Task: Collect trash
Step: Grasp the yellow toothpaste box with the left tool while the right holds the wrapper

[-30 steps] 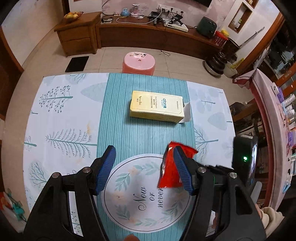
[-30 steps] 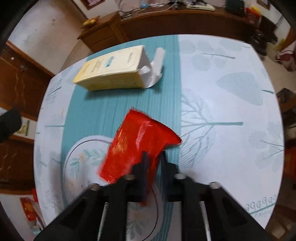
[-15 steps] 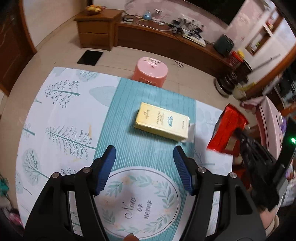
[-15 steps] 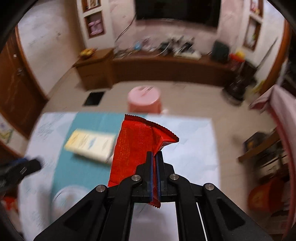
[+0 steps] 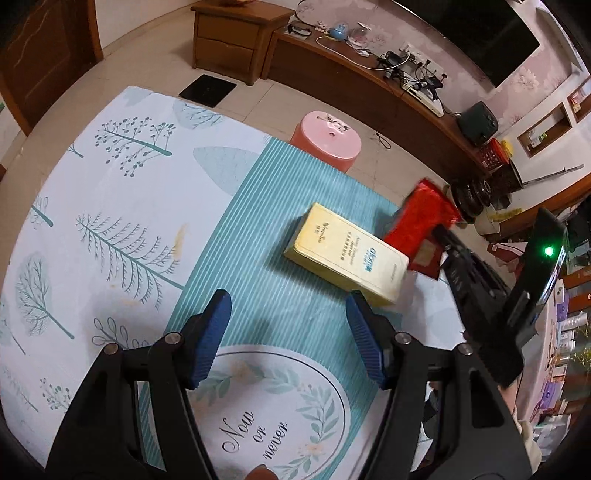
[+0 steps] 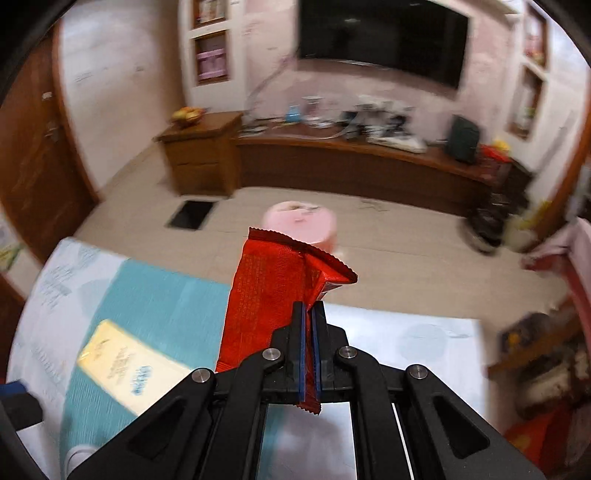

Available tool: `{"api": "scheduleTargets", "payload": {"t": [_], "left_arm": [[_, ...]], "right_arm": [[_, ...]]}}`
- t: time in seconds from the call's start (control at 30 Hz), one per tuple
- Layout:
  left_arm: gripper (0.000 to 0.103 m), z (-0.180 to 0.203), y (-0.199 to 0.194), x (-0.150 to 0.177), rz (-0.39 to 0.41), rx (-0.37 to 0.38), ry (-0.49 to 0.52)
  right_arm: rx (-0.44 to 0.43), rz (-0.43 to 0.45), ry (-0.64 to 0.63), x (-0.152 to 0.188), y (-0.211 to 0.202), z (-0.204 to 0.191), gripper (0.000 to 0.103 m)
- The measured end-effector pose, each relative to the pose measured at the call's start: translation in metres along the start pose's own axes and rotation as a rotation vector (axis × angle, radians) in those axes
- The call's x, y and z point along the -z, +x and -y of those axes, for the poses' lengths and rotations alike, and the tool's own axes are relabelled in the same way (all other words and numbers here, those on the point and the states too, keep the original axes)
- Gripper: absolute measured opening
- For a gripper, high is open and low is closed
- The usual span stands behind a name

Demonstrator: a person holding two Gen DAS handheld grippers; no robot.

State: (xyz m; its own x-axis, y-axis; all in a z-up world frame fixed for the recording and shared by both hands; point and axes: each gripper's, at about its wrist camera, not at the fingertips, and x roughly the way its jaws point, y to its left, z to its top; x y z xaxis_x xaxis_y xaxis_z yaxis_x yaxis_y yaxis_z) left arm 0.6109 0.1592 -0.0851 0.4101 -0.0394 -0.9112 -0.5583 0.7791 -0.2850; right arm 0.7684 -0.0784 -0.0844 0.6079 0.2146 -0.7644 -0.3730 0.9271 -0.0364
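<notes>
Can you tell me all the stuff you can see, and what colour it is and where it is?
wrapper: one, red, pinched in the right gripper, lifted above the table
box: one, yellow, lying flat on the teal stripe of the tablecloth
tablecloth: one, white with tree prints and a teal middle, covering the table
stool: one, pink, on the floor beyond the table
mat: one, black, on the floor near the cabinet
cabinet: one, brown wood, by the far wall
television: one, black, on the far wall
left gripper: one, black with blue pads, open above the tablecloth, empty
right gripper: one, black, shut on the wrapper
</notes>
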Motion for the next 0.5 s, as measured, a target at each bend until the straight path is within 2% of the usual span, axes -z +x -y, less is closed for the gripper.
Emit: {"api": "scheduleTargets", "payload": {"t": [0.1,0.23,0.37,0.43,0.5], "left_arm": [[0.062,-0.006,0.01,-0.004,-0.011,-0.009,-0.014],[0.062,-0.019,0.025,-0.006,-0.04,-0.019,-0.051],[0.063,-0.03,0.037,-0.005,-0.067,-0.021,-0.073],[0.07,-0.031,0.042,-0.003,-0.077,-0.035,-0.064],[0.071,-0.032,0.046,-0.001,-0.087,-0.043,-0.051]], "right_arm": [[-0.134,-0.048,-0.094,0.013,0.012,-0.021,0.003],[-0.213,-0.093,-0.16,0.035,0.021,-0.051,0.003],[-0.295,-0.159,-0.095,0.067,0.012,-0.075,0.003],[-0.327,-0.204,-0.026,0.082,0.008,-0.081,0.003],[-0.333,-0.237,0.022,0.092,0.004,-0.083,0.003]]}}
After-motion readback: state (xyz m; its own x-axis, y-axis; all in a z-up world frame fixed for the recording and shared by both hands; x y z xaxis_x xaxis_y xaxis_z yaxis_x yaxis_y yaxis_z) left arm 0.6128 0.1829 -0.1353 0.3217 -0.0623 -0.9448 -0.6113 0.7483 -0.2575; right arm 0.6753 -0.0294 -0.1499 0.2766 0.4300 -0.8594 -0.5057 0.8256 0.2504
